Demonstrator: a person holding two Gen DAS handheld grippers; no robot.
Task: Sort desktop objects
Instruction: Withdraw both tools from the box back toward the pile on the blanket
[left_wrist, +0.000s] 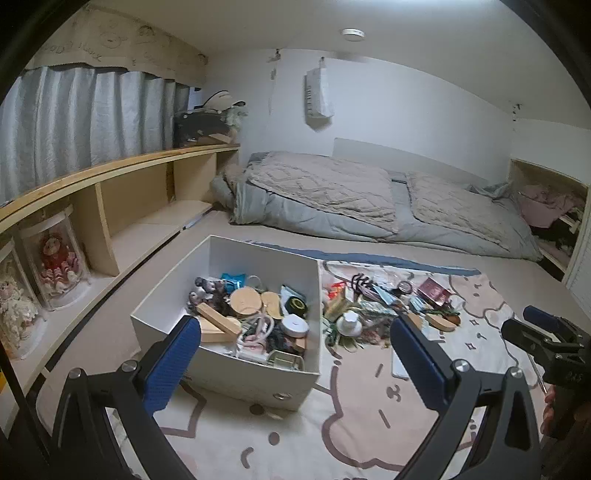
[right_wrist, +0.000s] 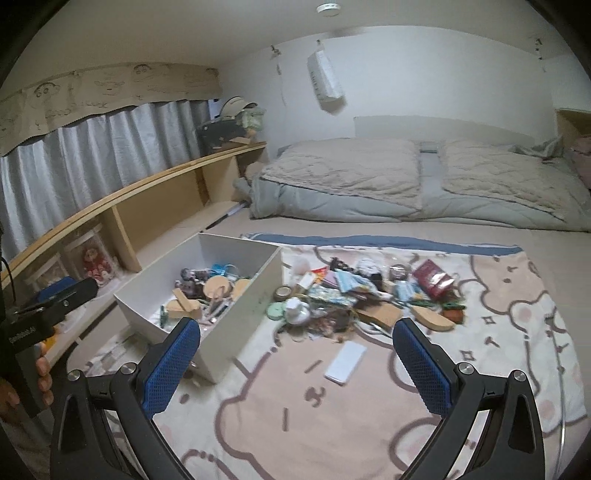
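Progress, judged: partway. White box (left_wrist: 225, 373), left on the patterned blanket (left_wrist: 369, 417), already holds a mixed load: wooden block (left_wrist: 218, 320), round wooden discs (left_wrist: 244, 301), teal packet (left_wrist: 232, 279), white round tin (left_wrist: 294, 326), cords and dark oddments. Fill is loose, well below the rim.

Unsorted pile (right_wrist: 354, 295), just right of the box and touching its wall in places: white cup-shaped item (right_wrist: 295, 308), green round lid (right_wrist: 275, 310), tape roll (right_wrist: 282, 292), dark red packet (right_wrist: 432, 282), flat wooden oval (right_wrist: 434, 319), cork sheet (right_wrist: 384, 314), wrappers. Several items too tangled to name. White flat rectangle (right_wrist: 345, 362) lies apart from the pile, nearer the camera. Roughly half the goods appear left to move.

Left gripper (left_wrist: 295, 354): jaws spread wide, nothing between them, held above the box's near edge. Right gripper (right_wrist: 295, 362): jaws spread wide, empty, held short of the pile over bare blanket.

Surface: cartoon-print blanket, pink and cream, blue hem at the far side, laid on a beige floor.

Room, left to right: grey curtain (left_wrist: 85, 118) under a printed valance; low wooden shelf (left_wrist: 122, 192) with dolls in clear cases (left_wrist: 55, 262); folded quilts (left_wrist: 332, 199) against the white wall; open cupboard (left_wrist: 550, 206) with clothing.
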